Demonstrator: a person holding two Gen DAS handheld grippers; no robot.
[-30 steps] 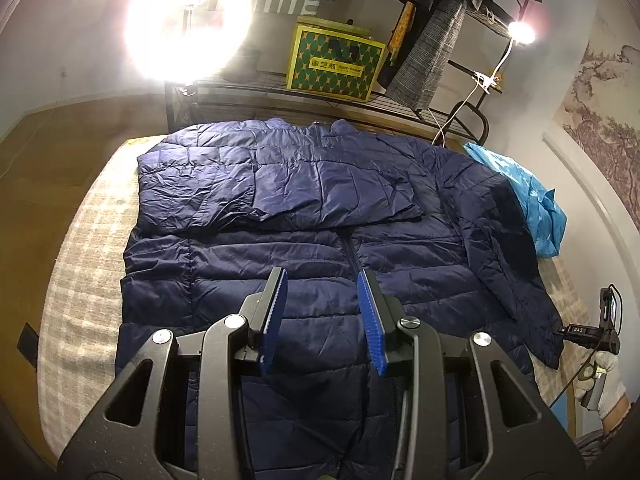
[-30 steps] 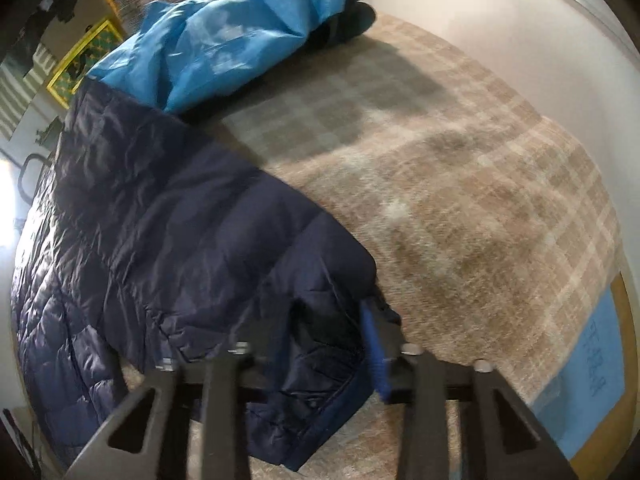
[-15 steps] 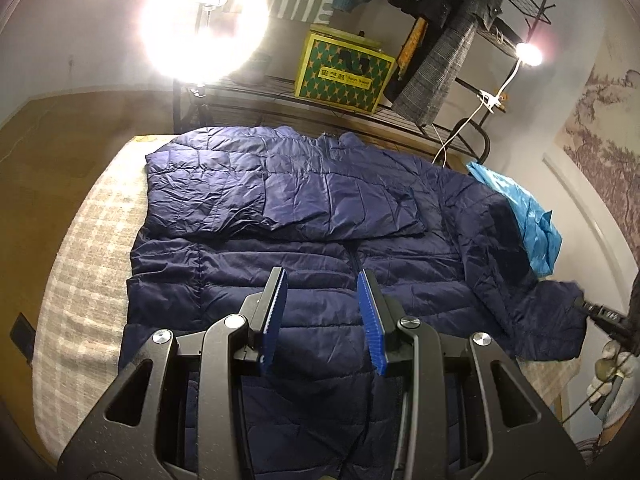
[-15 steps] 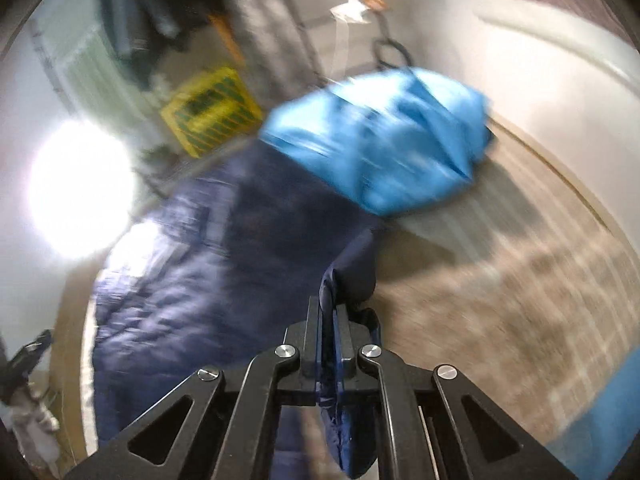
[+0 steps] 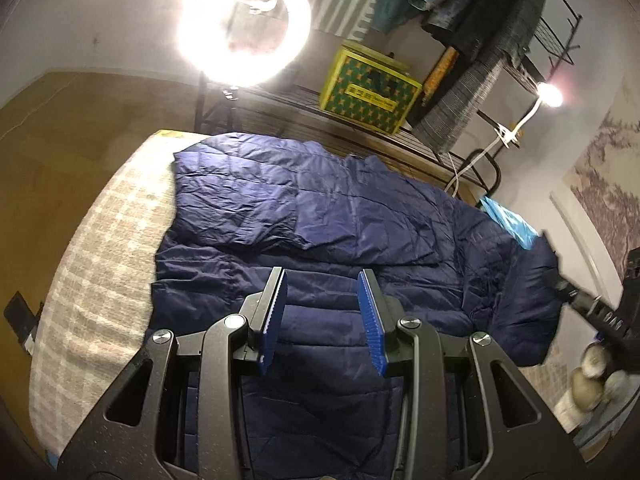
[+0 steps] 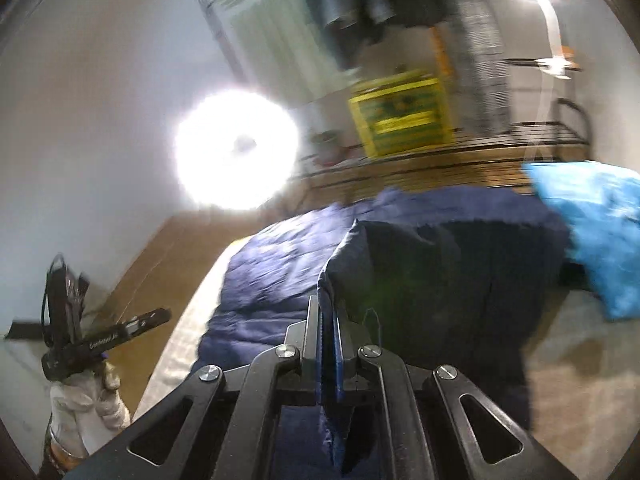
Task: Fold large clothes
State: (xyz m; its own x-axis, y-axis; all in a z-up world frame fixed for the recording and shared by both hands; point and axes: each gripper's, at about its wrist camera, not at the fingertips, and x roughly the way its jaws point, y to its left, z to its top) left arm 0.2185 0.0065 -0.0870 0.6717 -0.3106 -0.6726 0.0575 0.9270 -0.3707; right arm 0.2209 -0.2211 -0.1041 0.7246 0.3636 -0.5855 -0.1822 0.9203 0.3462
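1. One navy quilted puffer jacket (image 5: 304, 240) lies spread on one plaid-covered bed (image 5: 100, 264), directly ahead of and beneath the left gripper (image 5: 322, 320). Its near sleeve is folded across the chest.
2. The left gripper's two blue ribbed pads (image 5: 274, 316) stand wide apart, with nothing between them, hovering above the jacket's lower body.
3. Right of that claw, the jacket's other sleeve (image 5: 532, 292) is raised off the bed, pinched by the right gripper (image 5: 560, 284) at the frame's edge.
4. The right wrist view, blurred, shows what the left cannot: the right gripper (image 6: 329, 344) with pads pressed narrow on the sleeve cuff (image 6: 400, 280), fabric bunched upward ahead of the claw.
5. Far left of that claw, a gloved hand (image 6: 88, 404) grips the other handle.
6. One crinkled bright-blue plastic bag (image 6: 596, 232) lies to the claw's right, touching the jacket.
7. Behind: one ring light (image 5: 244, 28), one yellow-green box (image 5: 368, 92) on a wire rack (image 5: 440, 148).
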